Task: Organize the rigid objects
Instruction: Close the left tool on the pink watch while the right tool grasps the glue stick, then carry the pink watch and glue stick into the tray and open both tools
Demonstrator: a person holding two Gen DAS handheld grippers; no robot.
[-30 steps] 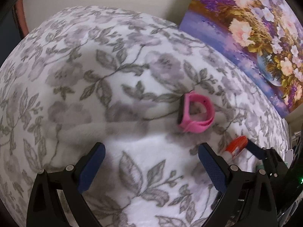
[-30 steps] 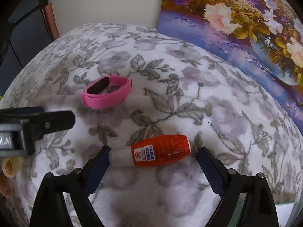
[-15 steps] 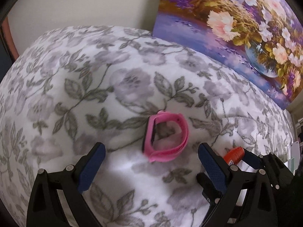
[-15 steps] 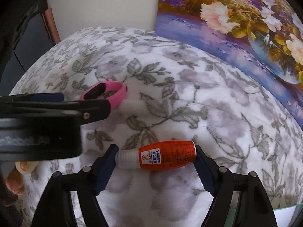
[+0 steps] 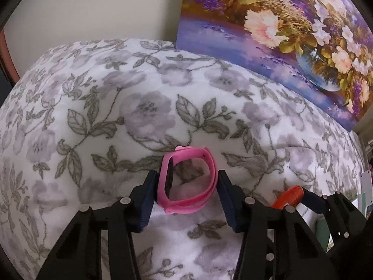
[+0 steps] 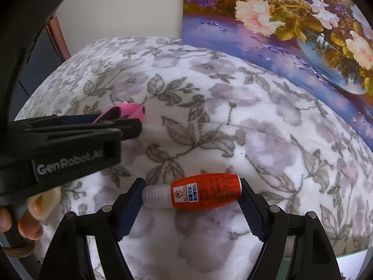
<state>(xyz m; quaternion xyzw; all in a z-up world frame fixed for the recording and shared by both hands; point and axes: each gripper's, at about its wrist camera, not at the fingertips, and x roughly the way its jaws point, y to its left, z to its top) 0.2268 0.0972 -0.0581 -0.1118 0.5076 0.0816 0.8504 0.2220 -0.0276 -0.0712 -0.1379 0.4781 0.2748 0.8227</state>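
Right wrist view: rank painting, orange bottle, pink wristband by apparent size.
1. Painting, largest by far.
2. Orange bottle.
3. Pink wristband, smallest as seen, but it lies farther off and the left gripper hides part of it, so the true order of 2 and 3 is unsure.

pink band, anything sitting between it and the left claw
Nothing visible does. The pink band sits directly between the left claw pads on the floral blanket; the jaws have just been closing and now press its two sides. The orange bottle lies off to the side, in the right claw.
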